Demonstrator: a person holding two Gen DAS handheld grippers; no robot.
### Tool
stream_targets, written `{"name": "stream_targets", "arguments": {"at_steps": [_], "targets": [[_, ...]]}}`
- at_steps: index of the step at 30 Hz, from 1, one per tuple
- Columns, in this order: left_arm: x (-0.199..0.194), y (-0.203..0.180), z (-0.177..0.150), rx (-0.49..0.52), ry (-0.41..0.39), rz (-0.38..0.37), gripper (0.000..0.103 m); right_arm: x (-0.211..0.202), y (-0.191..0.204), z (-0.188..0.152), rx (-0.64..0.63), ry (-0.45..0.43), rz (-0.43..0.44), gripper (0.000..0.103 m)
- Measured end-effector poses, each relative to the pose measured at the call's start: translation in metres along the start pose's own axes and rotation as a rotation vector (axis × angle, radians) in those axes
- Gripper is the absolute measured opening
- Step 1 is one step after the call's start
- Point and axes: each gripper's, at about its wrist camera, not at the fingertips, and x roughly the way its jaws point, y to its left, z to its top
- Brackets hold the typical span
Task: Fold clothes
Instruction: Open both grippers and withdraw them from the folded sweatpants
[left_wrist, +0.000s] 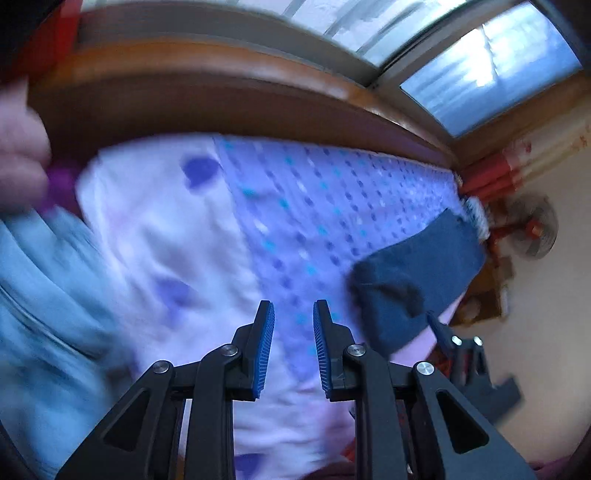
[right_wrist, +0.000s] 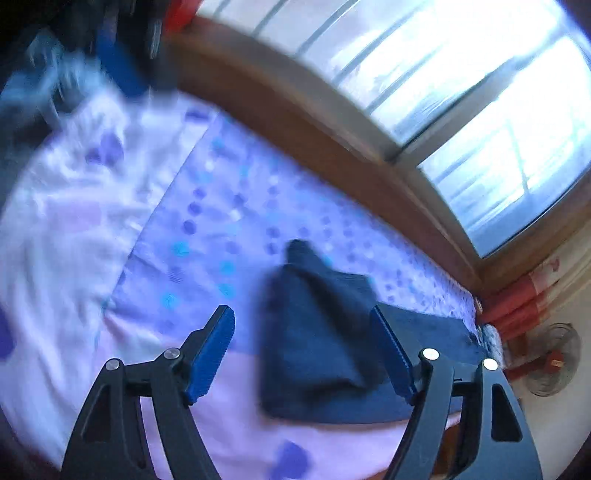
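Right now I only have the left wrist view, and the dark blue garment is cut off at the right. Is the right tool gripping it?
Observer: No. The right wrist view shows the right tool wide open, with nothing pinched between its pads.
Operator: Is the garment lying flat?
Observer: Not quite. The dark blue garment rises in a small peak at its far end.
Operator: Where is its near edge?
Observer: It runs straight across the plain pink band of the sheet, with some sheet showing in front of it.
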Motion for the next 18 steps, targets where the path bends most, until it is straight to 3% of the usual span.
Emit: {"name": "stream_targets", "arguments": {"at_steps": [3, 6, 9, 16, 18], "targets": [[-0.015, 0.024, 0.005, -0.017, -0.007, -0.066, 0.021, 0.030, 0.013, 0.011, 0.024, 0.117, -0.048, 0.075], [-0.017, 0.041, 0.003, -0.036, 0.009, -0.095, 0.021, 0.046, -0.002, 0.014, 0.113, 0.196, -0.110, 0.075], [-0.010, 0.048, 0.000, -0.051, 0.038, -0.116, 0.021, 0.067, -0.012, 0.016, 0.121, 0.275, -0.186, 0.075], [0.007, 0.042, 0.007, -0.051, 0.084, -0.157, 0.021, 0.094, -0.011, 0.041, 0.095, 0.294, -0.257, 0.076], [0.008, 0.038, 0.011, -0.040, 0.082, -0.164, 0.021, 0.093, -0.017, 0.038, 0.141, 0.329, -0.250, 0.075]]}}
